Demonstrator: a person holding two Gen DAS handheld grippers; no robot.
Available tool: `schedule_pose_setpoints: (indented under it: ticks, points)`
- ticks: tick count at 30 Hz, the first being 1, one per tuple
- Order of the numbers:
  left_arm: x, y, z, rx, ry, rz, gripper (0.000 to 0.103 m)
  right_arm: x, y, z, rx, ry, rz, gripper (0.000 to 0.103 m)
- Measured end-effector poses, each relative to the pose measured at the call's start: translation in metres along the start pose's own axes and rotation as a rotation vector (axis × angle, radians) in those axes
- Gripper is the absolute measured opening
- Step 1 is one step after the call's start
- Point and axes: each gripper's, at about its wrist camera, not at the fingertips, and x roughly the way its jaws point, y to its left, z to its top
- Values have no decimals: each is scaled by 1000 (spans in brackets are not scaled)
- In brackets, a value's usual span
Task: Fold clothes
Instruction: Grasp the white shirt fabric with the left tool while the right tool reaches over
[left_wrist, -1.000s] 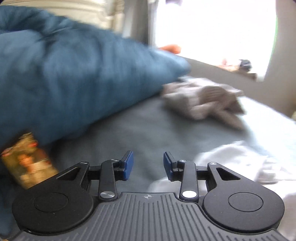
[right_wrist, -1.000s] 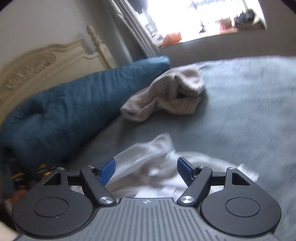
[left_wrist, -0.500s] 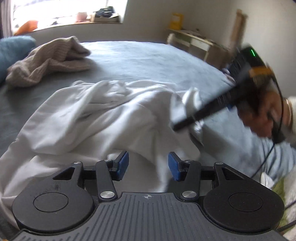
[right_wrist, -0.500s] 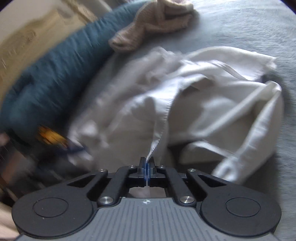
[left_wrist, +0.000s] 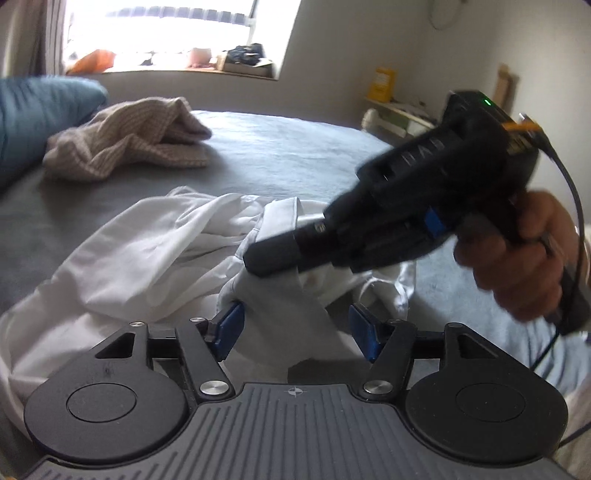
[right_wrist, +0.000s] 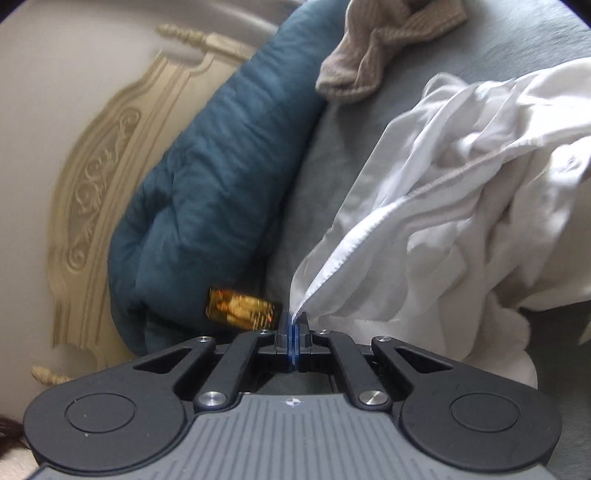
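A crumpled white garment lies on the grey bed. My right gripper is shut on a hemmed edge of the white garment, which rises taut from its blue pads. From the left wrist view the right gripper's black body shows, held by a hand and lifting a fold of the cloth. My left gripper has its jaws opening. That hanging fold of white cloth sits between its blue pads, which stand apart and do not press it.
A beige knitted garment lies farther back on the bed. A dark blue duvet lies along the carved cream headboard. A small orange object rests by the duvet. A window sill holds clutter.
My left gripper's jaws spread wider, with white cloth now hanging between them. My right gripper stayed shut on the hem and rolled, pulling the cloth up; the headboard came into view.
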Motion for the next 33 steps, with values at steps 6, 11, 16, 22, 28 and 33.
schedule_pose_setpoints:
  ticks: [6,11,16,22,28,33]
  points:
    - [13,3,-4,-70,40,91,62,3,1,-10,29,-47,55,1]
    - [19,9,-5,-55,49,176,46,-7,1,-9,22,-155,138,1]
    - [9,30,4,-51,24,188,20,-25,-4,1,2,-262,102,2]
    - [11,91,14,-249,60,230,19,-30,-4,28,-203,-291,-274,22]
    - [8,116,5,-365,87,221,19,-30,17,20,-581,-294,-530,46]
    - [3,116,-1,-396,117,181,38,1,34,22,-846,-182,-633,60]
